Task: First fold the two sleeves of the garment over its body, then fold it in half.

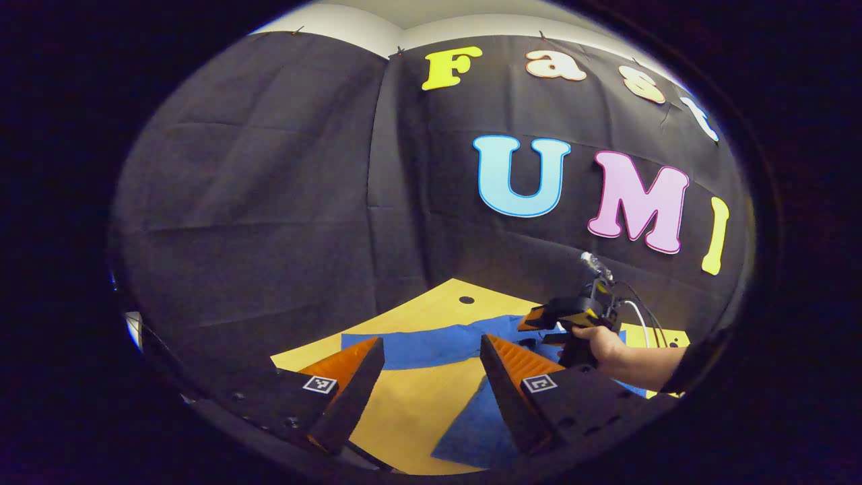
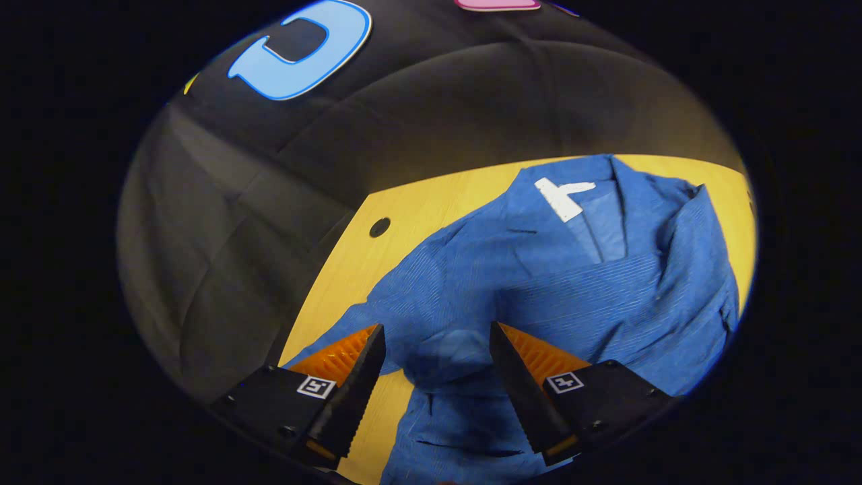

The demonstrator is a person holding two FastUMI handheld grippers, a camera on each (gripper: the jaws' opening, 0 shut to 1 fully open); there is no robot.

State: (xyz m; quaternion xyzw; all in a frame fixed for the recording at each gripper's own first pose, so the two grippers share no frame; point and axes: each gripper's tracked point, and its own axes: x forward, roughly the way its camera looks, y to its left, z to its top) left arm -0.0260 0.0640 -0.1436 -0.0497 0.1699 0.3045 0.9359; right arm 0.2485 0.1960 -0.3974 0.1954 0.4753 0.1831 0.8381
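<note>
Right gripper [image 2: 431, 347] gapes over blue garment [image 2: 572, 283] on yellow table [image 2: 417, 202]

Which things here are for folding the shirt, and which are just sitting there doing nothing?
For the job:
- blue garment, spread on the table
- right gripper, jaws open over the cloth
- left gripper, jaws open above the table
- hand holding the right gripper

Just there:
- yellow table
- round hole in the table
- white tag inside the collar
- black cloth wall
</note>
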